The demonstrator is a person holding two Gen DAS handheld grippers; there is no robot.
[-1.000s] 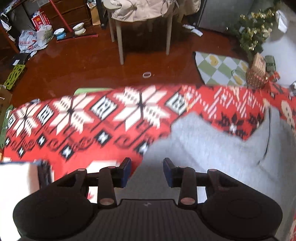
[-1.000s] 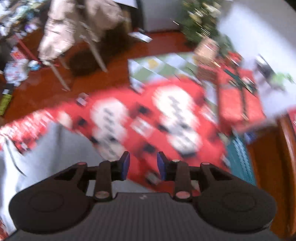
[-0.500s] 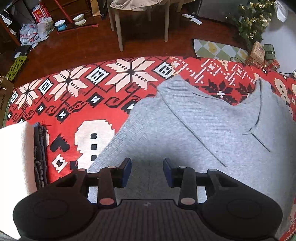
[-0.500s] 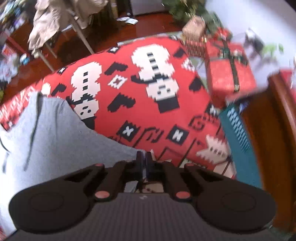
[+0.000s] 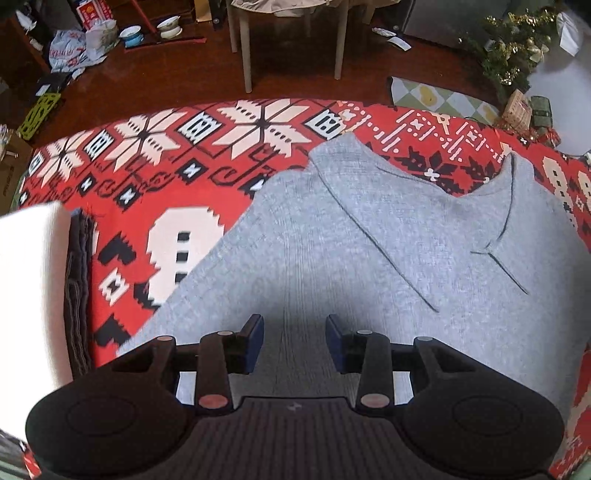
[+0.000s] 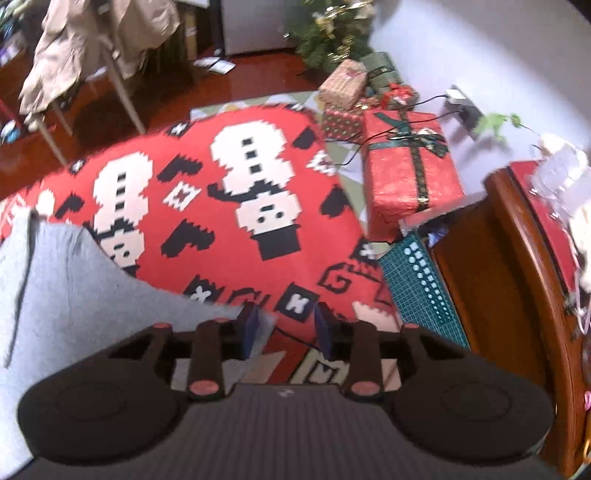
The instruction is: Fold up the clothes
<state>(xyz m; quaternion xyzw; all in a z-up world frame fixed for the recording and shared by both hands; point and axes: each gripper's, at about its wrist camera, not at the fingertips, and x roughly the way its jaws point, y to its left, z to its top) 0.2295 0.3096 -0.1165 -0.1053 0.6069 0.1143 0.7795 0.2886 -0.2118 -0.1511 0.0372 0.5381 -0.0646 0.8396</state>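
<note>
A grey knit garment [image 5: 369, 258] lies spread on a red patterned blanket [image 5: 147, 177]. My left gripper [image 5: 294, 332] hovers over the garment's lower part, pointing steeply down, open with nothing between its pads. In the right wrist view the garment [image 6: 74, 295] fills the lower left, and its corner ends by the left pad of my right gripper [image 6: 284, 325]. That gripper's jaws are opening; only the cloth's tip reaches into the gap, and the pads do not press on it. The blanket [image 6: 258, 184] shows between the fingers.
A white and dark folded stack [image 5: 55, 288] sits at the blanket's left edge. Chair legs [image 5: 245, 44] and floor clutter lie beyond. To the right stand red gift boxes [image 6: 410, 166], a teal mat [image 6: 417, 280], a wooden cabinet [image 6: 517, 277] and a Christmas tree [image 6: 325, 33].
The left gripper slid across the blanket until the grey garment filled its view. The right gripper shut at the garment's corner half a second ago and now stands open again.
</note>
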